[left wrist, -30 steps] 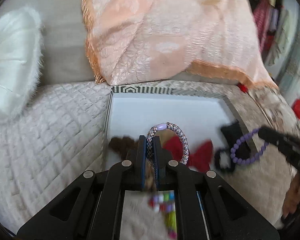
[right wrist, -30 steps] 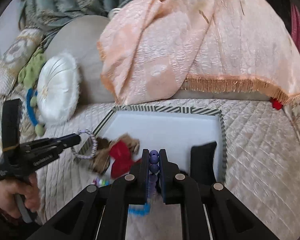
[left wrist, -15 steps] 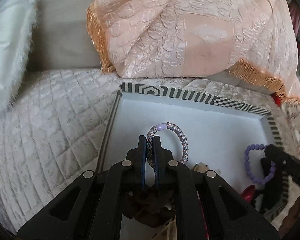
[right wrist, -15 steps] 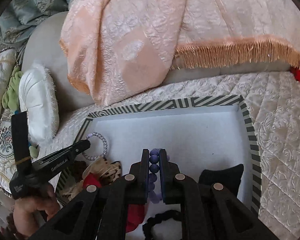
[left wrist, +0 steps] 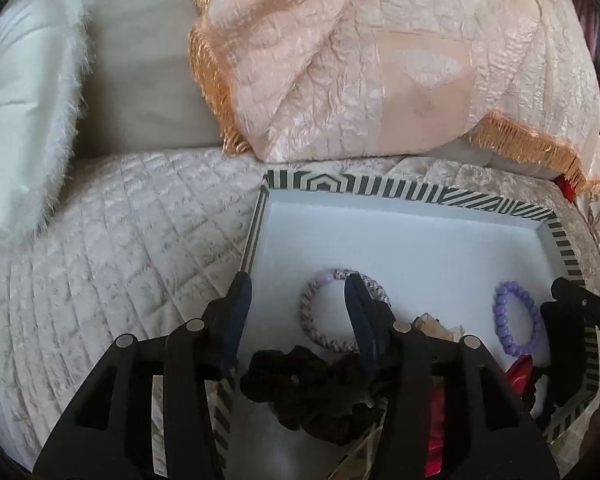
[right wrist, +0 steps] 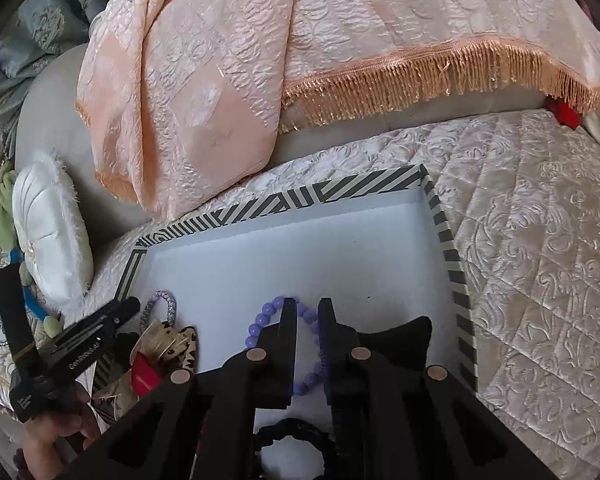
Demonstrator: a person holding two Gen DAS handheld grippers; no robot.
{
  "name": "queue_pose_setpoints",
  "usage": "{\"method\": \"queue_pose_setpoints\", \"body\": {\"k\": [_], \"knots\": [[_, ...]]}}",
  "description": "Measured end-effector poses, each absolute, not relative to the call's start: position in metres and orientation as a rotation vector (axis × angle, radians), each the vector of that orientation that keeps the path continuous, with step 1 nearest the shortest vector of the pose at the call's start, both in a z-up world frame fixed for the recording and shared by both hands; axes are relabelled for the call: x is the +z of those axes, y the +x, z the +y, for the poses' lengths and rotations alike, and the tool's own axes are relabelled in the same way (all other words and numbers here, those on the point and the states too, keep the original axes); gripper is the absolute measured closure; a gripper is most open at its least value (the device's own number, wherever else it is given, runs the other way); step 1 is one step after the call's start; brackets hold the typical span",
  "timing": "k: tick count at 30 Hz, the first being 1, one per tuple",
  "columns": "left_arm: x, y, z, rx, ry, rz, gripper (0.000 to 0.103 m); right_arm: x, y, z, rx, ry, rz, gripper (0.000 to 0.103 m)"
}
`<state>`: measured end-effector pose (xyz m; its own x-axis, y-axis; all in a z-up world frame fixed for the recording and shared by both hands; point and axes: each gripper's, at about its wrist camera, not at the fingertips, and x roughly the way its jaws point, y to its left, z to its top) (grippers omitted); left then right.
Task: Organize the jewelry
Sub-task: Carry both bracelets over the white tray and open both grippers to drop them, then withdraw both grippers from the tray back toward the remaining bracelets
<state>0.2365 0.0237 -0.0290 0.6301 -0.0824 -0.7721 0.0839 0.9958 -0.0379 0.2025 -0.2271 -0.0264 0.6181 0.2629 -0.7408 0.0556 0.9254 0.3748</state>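
We see our left tongs [left wrist: 296, 300] spread wide over the near left part of the striped tray [left wrist: 404, 194]; they grip nothing. The woven bracelet [left wrist: 342, 310] lies flat on the white tray floor right between the two fingers, a bit nearer the right one, which hides part of its ring. It is a round loop, so it has no real long side.

Our right tongs [right wrist: 307, 322] are a little apart and they grip nothing that we can see. The purple bead bracelet [right wrist: 260, 322] lies flat under them, on the right side of the tray [right wrist: 448, 248]. The fingers sit over the loop; we cannot tell for sure if they touch the beads.

So each bracelet is nearest its own hand: the woven one by the left, the purple one by the right, and the two are well apart. Both seem put down, so we think the next thing to do is lift the tongs straight up and away; a tip could catch a loop and drag it.

A dark scrunchie [left wrist: 300, 384] and a red bow [right wrist: 144, 376] lie at the near edge.

There is small white writing on the side of the left tongs in the right view; it is too blurry to read.
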Motion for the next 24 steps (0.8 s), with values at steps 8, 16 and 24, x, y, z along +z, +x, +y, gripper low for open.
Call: {"method": "queue_pose_setpoints", "body": {"k": [8, 16, 24], "knots": [[-0.006, 0.215, 0.03, -0.136, 0.003, 0.857, 0.055, -0.01, 0.174, -0.206, 0.167, 0.285, 0.905, 0.094], [0.023, 0.14, 0.049, -0.21, 0.008, 0.798, 0.055, 0.019, 0.105, -0.182, 0.216, 0.247, 0.844, 0.094], [-0.006, 0.065, 0.056, -0.293, 0.0, 0.895, 0.055, -0.019, 0.034, -0.154, 0.238, 0.195, 0.93, 0.093]]}}
